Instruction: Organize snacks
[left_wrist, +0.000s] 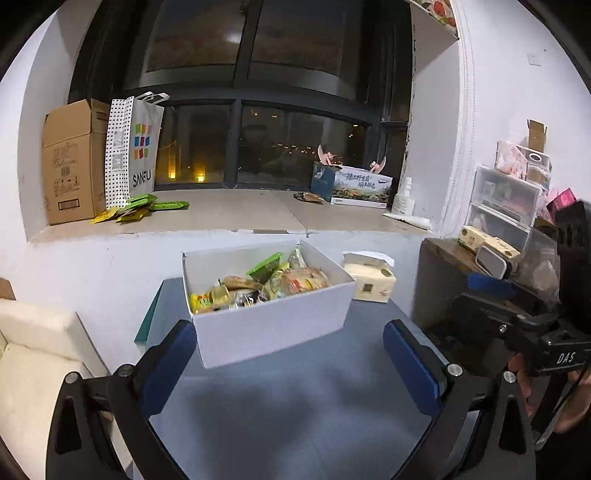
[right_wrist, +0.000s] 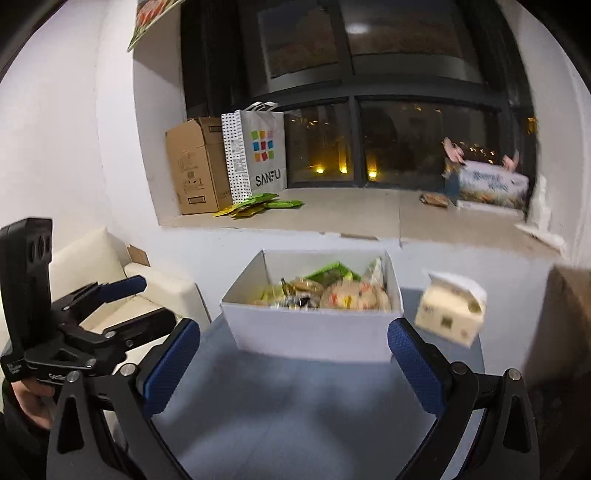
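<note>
A white open box (left_wrist: 273, 325) (right_wrist: 314, 332) stands on the grey table (left_wrist: 295, 406) (right_wrist: 295, 413), filled with several wrapped snacks (left_wrist: 258, 286) (right_wrist: 332, 291). My left gripper (left_wrist: 290, 363) is open and empty, its blue pads either side of the box's near face, short of it. My right gripper (right_wrist: 293, 363) is open and empty, likewise just before the box. More green and yellow snack packets (left_wrist: 142, 206) (right_wrist: 258, 205) lie on the windowsill by a SANFU bag (left_wrist: 135, 151) (right_wrist: 258, 151).
A tissue pack (left_wrist: 371, 278) (right_wrist: 450, 314) sits right of the box. A cardboard box (left_wrist: 72, 162) and a printed carton (left_wrist: 360, 184) stand on the sill. A cream sofa (left_wrist: 33, 354) is at left, a cluttered side table with drawers (left_wrist: 502, 206) at right.
</note>
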